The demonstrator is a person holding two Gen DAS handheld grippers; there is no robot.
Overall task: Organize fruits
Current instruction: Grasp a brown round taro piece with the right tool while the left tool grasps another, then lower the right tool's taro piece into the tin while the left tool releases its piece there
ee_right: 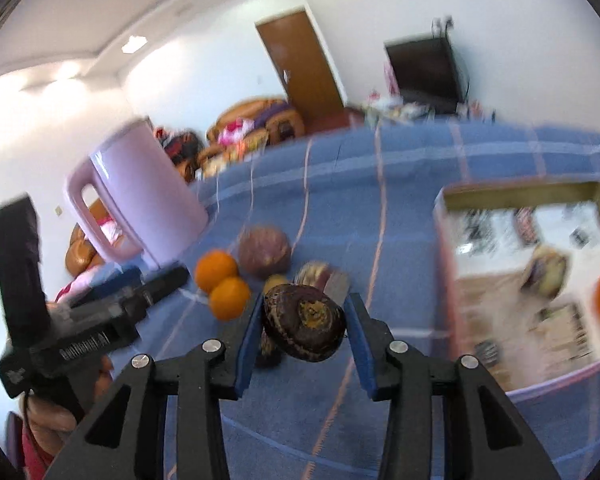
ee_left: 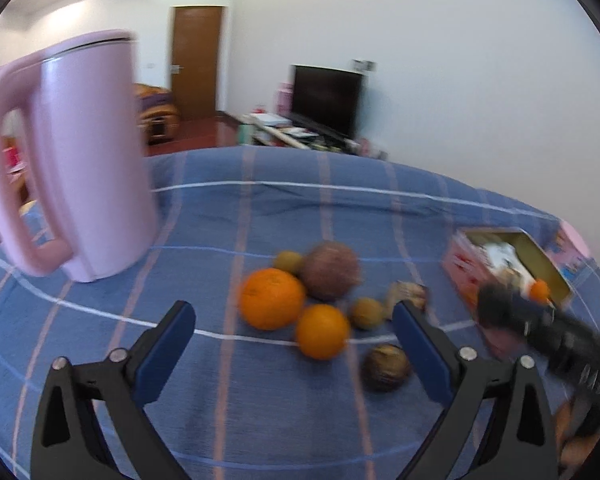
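Right wrist view: a dark fruit [ee_right: 305, 326] was gripped by the right tongs [ee_right: 306, 340]; the left tongs [ee_left: 294, 356] were open. Carrying it to the box [ee_right: 446, 264] seemed next.

Your left wrist view looks down and forward from close above the worktop [ee_left: 260, 420], with the pink jug [ee_left: 88, 160] near on its left. Your right wrist view faces the same way, farther from that jug [ee_right: 148, 188]. Both share the jug, fruit pile and box.
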